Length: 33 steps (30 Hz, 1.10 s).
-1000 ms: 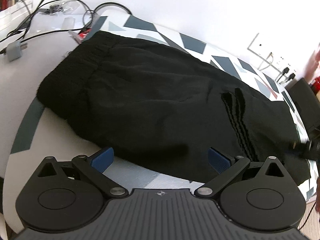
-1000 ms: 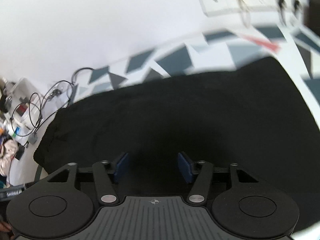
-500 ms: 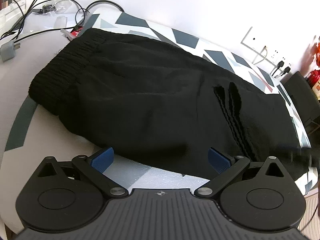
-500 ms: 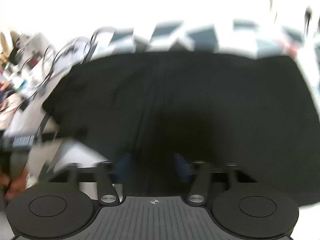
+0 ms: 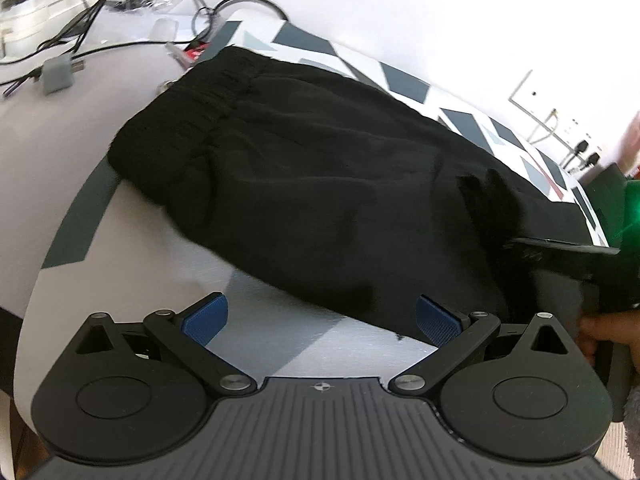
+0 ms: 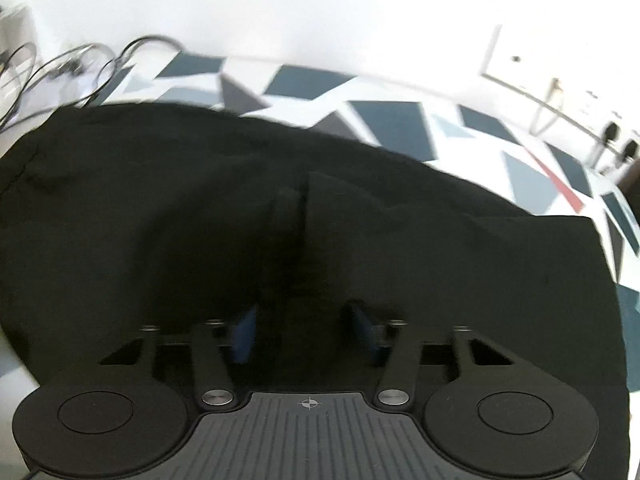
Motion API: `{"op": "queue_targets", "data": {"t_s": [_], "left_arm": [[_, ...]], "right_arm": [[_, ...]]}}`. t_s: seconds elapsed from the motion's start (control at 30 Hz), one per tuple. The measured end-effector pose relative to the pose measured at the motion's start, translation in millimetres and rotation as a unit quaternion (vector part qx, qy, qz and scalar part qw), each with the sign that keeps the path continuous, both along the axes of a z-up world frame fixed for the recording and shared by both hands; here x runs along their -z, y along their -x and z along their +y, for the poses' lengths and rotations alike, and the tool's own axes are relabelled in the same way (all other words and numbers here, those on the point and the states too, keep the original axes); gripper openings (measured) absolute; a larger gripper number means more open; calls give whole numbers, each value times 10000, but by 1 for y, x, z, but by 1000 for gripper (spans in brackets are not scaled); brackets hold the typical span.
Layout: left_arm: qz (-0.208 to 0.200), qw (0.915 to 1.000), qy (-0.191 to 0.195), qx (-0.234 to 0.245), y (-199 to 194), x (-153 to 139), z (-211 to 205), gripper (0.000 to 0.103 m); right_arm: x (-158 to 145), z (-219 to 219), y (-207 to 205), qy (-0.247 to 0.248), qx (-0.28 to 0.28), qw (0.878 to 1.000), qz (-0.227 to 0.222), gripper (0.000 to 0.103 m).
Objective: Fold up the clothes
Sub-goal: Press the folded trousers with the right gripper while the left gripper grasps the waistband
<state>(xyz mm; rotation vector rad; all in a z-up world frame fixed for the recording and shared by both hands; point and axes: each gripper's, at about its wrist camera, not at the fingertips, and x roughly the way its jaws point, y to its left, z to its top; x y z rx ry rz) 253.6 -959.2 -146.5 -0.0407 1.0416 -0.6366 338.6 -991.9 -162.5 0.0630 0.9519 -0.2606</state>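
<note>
A black garment (image 5: 320,184) with a ribbed waistband at its far left lies spread on the patterned tablecloth (image 5: 404,80). My left gripper (image 5: 320,320) is open just before the garment's near edge, its blue pads (image 5: 204,320) bare over the cloth. My right gripper (image 6: 304,334) is low on the black garment (image 6: 360,220), its jaws closing on a raised fold that bunches up between the pads (image 6: 244,334). In the left wrist view the right gripper (image 5: 560,256) shows at the right edge, held by a person's hand (image 5: 608,328).
Cables (image 5: 100,12) and a small grey adapter (image 5: 58,74) lie on the white surface at the far left. Wall sockets with plugs (image 5: 580,152) are at the far right. The patterned tablecloth (image 6: 384,120) runs back to the white wall.
The right gripper swung across the garment, opened, then began closing on a fold of it. It now shows at the right of the left wrist view. The left gripper barely moved.
</note>
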Motion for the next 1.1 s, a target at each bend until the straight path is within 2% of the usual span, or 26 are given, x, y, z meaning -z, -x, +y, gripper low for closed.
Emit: {"op": "queue_targets", "data": {"t_s": [0.03,0.07,0.3,0.43,0.5,0.57,0.63,0.77,0.87,0.93,1.0,1.1], "left_arm": [[15,10000,2,-38,-1,1,2,102],[26,10000,2,-70,-2,1,3,102],[79,9999,-52,-120,-8,4,5,102],[58,9999,-31,-135,-10,2,8,102],[50,9998,29,-215,-13,1,13,102],[39,9994,91,-335,-18,1,17,102],[58,9986,178,-492,-25,2,21,102],[277,9929,477,-1051,-45,10,35,102],[541,9803,781,-1730,-61,21,52,102],[670,9712,1090,-2012,-70,26,60,102],[627,9681,1254,-2077,-75,25,59,102],[540,9697,1241,-2036,-81,26,50,98]], "right_arm": [[0,-6,0,4,142,9999,-42,16],[0,-12,0,-19,288,9995,-83,16],[4,-54,-20,78,925,9955,-162,16],[4,-67,-33,153,950,9953,-90,17],[2,-69,-36,8,796,9968,0,28],[-4,-69,-35,-382,491,9981,-6,58],[-15,-67,-21,-814,282,9960,-247,59],[-34,-71,16,-1052,538,9905,-697,61],[-40,-78,46,-1110,874,9848,-1011,69],[-40,-84,62,-1179,1075,9801,-1178,70],[-39,-91,71,-1310,1257,9751,-1273,70],[-36,-100,77,-1488,1457,9698,-1270,70]]}}
